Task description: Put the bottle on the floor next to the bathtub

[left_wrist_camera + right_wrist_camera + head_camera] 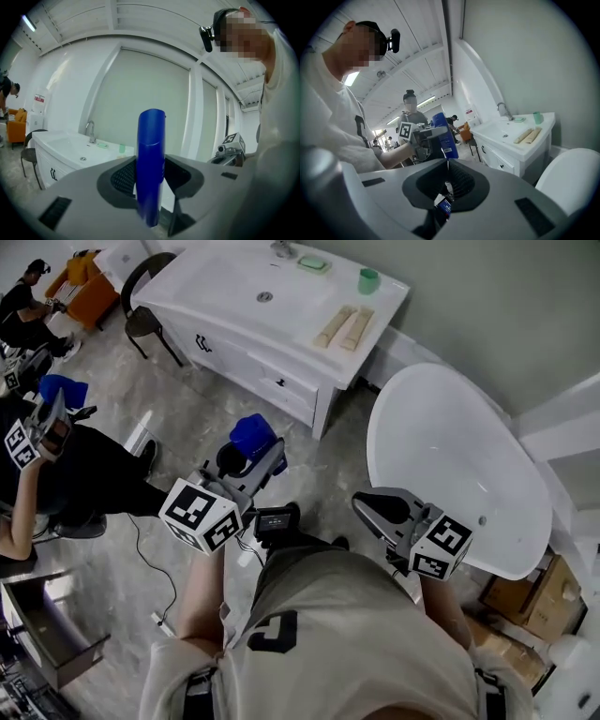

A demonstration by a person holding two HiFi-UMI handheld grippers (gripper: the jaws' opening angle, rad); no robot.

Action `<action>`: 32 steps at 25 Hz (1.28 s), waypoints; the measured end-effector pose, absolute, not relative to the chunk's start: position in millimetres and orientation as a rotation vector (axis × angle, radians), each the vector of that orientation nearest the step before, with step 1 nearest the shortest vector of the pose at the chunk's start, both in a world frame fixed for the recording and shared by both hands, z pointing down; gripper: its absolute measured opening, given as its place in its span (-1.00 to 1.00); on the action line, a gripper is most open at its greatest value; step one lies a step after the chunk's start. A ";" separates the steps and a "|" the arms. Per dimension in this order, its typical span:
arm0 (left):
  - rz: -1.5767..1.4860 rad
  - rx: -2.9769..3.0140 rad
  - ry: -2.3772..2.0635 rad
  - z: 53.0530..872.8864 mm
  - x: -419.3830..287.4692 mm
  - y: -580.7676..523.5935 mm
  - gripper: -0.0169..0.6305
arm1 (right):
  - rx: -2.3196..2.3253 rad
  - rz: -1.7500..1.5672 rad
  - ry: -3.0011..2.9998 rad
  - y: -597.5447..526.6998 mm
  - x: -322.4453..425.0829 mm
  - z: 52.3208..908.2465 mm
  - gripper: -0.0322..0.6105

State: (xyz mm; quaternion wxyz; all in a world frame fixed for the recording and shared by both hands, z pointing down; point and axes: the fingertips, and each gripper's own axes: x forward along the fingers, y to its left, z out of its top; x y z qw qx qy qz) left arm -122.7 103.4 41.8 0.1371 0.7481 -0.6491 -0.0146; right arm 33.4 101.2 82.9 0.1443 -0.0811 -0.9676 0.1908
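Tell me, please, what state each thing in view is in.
Blue bottle: upright, off the floor.
Left gripper: shut on the blue bottle.
Right gripper: shut, empty.
Bathtub: empty.
Green cup: upright on the vanity.
Drawer: pulled open.

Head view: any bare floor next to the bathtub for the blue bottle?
Yes: the grey floor strip between the white oval bathtub and the white vanity cabinet is bare. Crowded: brown cardboard boxes hem the tub's end at the picture's lower right; a black chair stands at the vanity's left end.
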 end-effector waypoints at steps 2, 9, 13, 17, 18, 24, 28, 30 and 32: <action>-0.029 2.181 -1.863 43.3 -146.1 104.1 -0.31 | -0.241 0.538 -2.789 108.6 4.9 78.9 -0.81; 0.006 2.228 -1.798 54.0 -206.3 93.6 -0.31 | -0.165 0.547 -2.781 112.8 -48.9 80.9 -0.81; 0.019 2.249 -1.753 62.4 -216.9 89.9 -0.31 | -0.075 0.587 -2.771 115.6 -55.3 87.8 -0.81; -0.016 2.281 -1.701 62.5 -220.1 81.7 -0.31 | -0.012 0.602 -2.763 113.6 -61.1 88.6 -0.81; -0.023 2.291 -1.687 63.0 -219.9 78.7 -0.31 | 0.003 0.604 -2.762 112.6 -62.1 89.1 -0.81; -0.032 2.345 -1.615 67.2 -206.0 49.8 -0.31 | 0.099 0.638 -2.755 107.9 -58.3 93.6 -0.81; -0.018 2.409 -1.511 70.9 -177.7 26.8 -0.31 | 0.166 0.677 -2.741 106.5 -43.8 98.1 -0.81; 0.029 2.456 -1.476 75.2 -165.3 12.1 -0.31 | 0.213 0.694 -2.738 103.2 -35.8 100.5 -0.81; 0.087 2.486 -1.465 82.7 -155.7 -3.3 -0.31 | 0.258 0.710 -2.737 98.8 -26.5 102.2 -0.81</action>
